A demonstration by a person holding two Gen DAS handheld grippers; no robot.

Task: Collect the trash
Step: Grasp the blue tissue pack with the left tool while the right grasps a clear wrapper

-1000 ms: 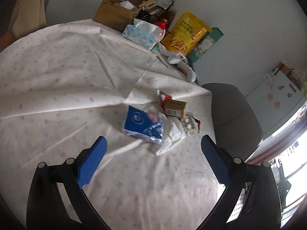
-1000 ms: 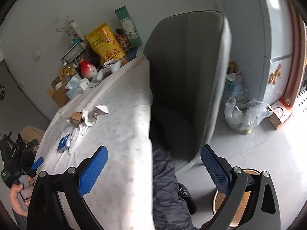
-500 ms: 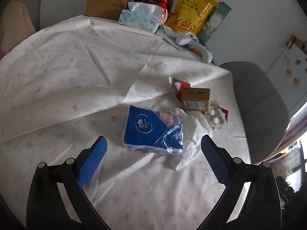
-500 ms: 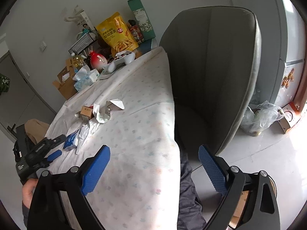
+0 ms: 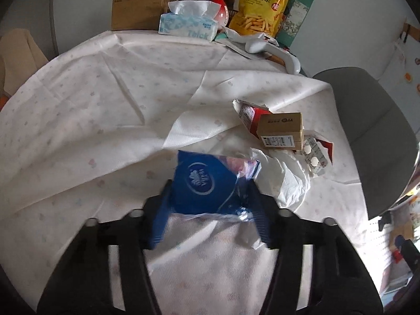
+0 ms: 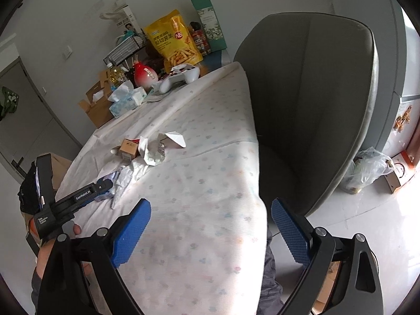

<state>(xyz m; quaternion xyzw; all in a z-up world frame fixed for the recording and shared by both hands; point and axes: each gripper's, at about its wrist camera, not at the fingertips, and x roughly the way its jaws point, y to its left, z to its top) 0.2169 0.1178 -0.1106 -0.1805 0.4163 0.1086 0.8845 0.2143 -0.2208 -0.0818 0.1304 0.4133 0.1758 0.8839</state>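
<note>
Left gripper (image 5: 210, 204) is clamped on the blue tissue pack (image 5: 207, 183), blue pads (image 5: 160, 220) pressing its two sides near the near edge; the pack lies on the white tablecloth (image 5: 105, 120). Touching the pack's right side is a crumpled white plastic wrapper (image 5: 286, 176). Just beyond that sit a small brown cardboard box (image 5: 282, 131), a torn red-and-white carton (image 5: 248, 114) behind it, and a blister pack of pills (image 5: 313, 157) to its right, all bunched together.

Right gripper (image 6: 210, 225) hangs with its jaws wide apart, holding nothing, above the table's near edge, well apart from the trash pile; the grey chair (image 6: 309, 99) is to its right.

At the table's far end: tissue box (image 5: 187, 25), yellow snack bag (image 5: 262, 5), open cardboard box (image 5: 136, 8), white game controller (image 5: 273, 51).
</note>
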